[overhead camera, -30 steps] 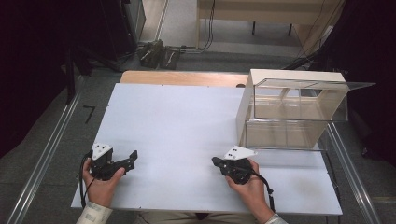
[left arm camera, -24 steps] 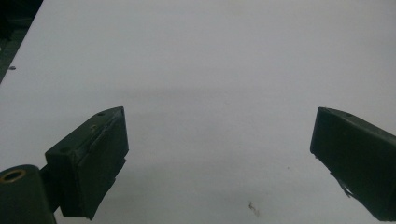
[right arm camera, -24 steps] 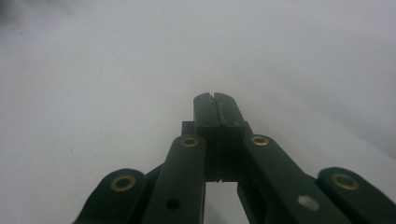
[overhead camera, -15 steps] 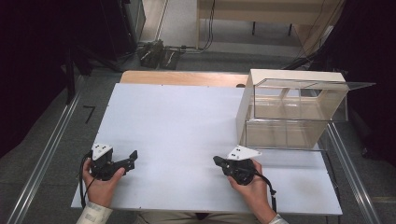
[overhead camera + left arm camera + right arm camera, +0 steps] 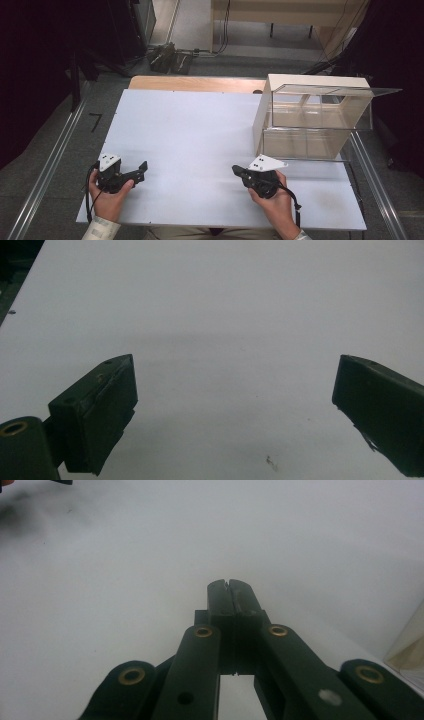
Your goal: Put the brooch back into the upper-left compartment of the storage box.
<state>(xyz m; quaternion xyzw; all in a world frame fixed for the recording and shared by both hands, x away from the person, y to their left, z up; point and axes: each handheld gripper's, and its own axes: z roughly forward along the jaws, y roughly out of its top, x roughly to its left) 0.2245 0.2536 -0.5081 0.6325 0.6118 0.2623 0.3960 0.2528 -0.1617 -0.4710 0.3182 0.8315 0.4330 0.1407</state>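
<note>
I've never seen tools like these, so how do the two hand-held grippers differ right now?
The left hand-held gripper has its jaws spread wide with bare table between them; the right hand-held gripper has its jaws pressed together on nothing. In the high view the left lies near the table's left edge, while the right lies close to the clear box. Both are black, held low over the table, and carry nothing.

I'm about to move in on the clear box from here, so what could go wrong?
1. The right gripper has its jaws shut with nothing between them; it would likely push the clear box rather than grip it unless opened first.
2. The box's clear lid juts out past the far side; a knock could tip it.
3. The left gripper is open but rests far across the white table, too distant to steady the box quickly.
</note>
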